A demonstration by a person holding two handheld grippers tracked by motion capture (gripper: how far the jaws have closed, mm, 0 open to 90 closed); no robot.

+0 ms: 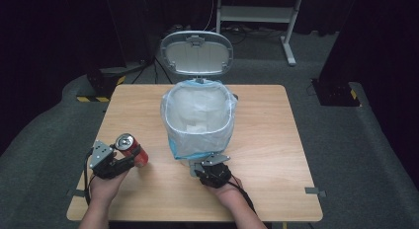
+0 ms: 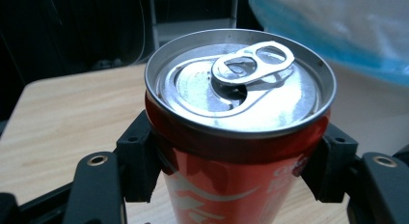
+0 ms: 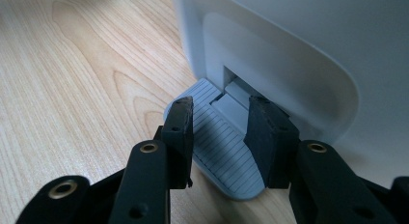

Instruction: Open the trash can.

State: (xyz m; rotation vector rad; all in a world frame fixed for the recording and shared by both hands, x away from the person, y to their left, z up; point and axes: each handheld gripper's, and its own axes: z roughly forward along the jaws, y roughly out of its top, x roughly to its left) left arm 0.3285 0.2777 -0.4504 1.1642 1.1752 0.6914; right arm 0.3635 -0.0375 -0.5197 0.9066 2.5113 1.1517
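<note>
**Operator:** Red can [image 1: 131, 148] sits upright near the front-left corner of the surface [image 1: 276, 140], and my left gripper [image 1: 121, 162] is clamped on its sides. In the left gripper view the pads press the can [image 2: 231, 137] from both flanks, tab [image 2: 253, 62] on top, mouth already punched open.

**Spotter:** And your right?

**Operator:** My right gripper [image 1: 197, 166] is at the foot of the bin [image 1: 197, 118], which stands mid-surface. In the right gripper view the jaws stand partly apart over the ribbed pedal [image 3: 219, 137], holding nothing; whether they press on the pedal I can't tell. The lid [image 1: 196, 52] is up and the bag liner [image 1: 217, 135] hangs over the rim.

**Spotter:** So which step are we on?

**Operator:** I'd judge the can is grasped and the bin is ready to receive it. Next I need to lift the can clear of the surface, carry it toward the middle, above the rim, and let go over the opening, with the right staying at the pedal so the lid doesn't drop.

**Spotter:** Surroundings?

**Operator:** Pale wood surface with rounded corners and tape tabs at the front edge. Grey carpet [image 1: 356, 155] around it, dark drapes, a white frame [image 1: 257, 14] beyond the far edge.
</note>
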